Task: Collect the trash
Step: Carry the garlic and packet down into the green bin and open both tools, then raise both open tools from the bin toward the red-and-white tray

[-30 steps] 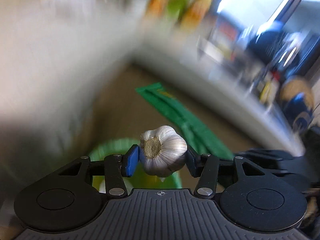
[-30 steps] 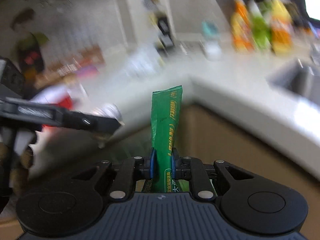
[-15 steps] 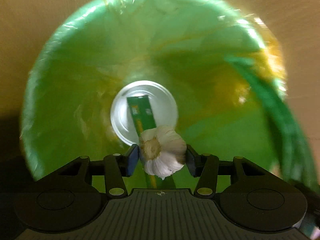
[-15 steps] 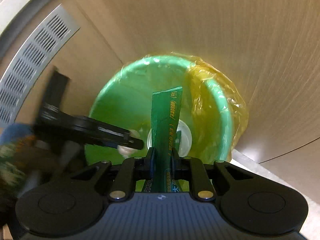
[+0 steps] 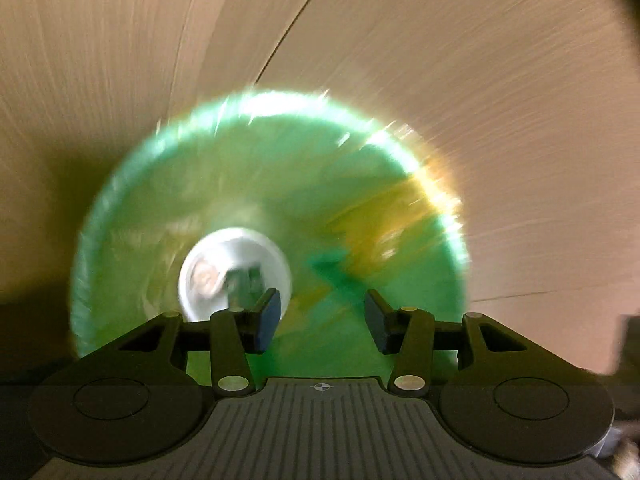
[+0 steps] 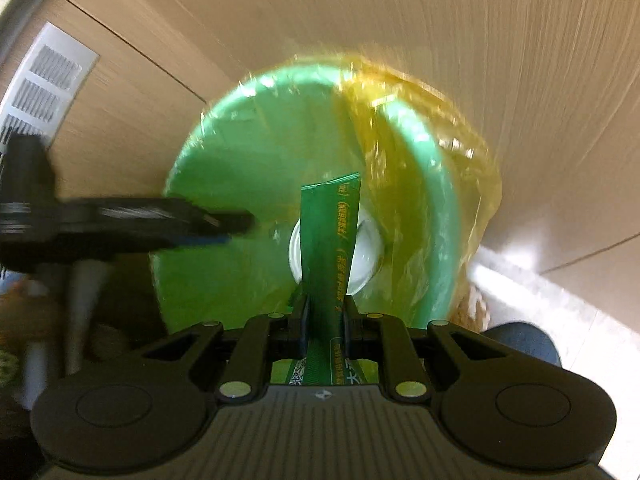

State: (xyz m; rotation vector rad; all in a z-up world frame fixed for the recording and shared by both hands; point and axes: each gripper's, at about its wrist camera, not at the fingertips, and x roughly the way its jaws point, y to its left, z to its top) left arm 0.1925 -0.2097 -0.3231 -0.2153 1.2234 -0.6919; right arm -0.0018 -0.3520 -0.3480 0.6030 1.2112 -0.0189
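**Now the wrapper is to be dropped cleanly into the bin**

Here the left claw (image 5: 320, 316) is seen released, its blue pads standing well apart with nothing between them; its jaws have just been closing a little from their widest. A pale round shape at the white bottom of the green bin (image 5: 160, 208) is judged to be the garlic bulb (image 5: 206, 278), though blur prevents certainty. Beside it a green strip is glimpsed, too smeared to be named.

The right claw (image 6: 325, 320) is clenched on the green wrapper (image 6: 330, 236), which is held upright above the mouth of the bin (image 6: 224, 152). The yellow liner bag (image 6: 448, 152) is draped over the far rim and down the outside on that side.

For the step in hand to be done well, the wrapper should be brought over the middle of the opening, well clear of the liner's loose fold, since so light a strip could likely be caught on the plastic or drift past the rim. The grip is best opened fully and at once, with the claw pointed down, so that the wrapper is not left clinging to one pad. The left claw, seen reaching over the near rim in the right wrist view, should be kept out of the wrapper's path.
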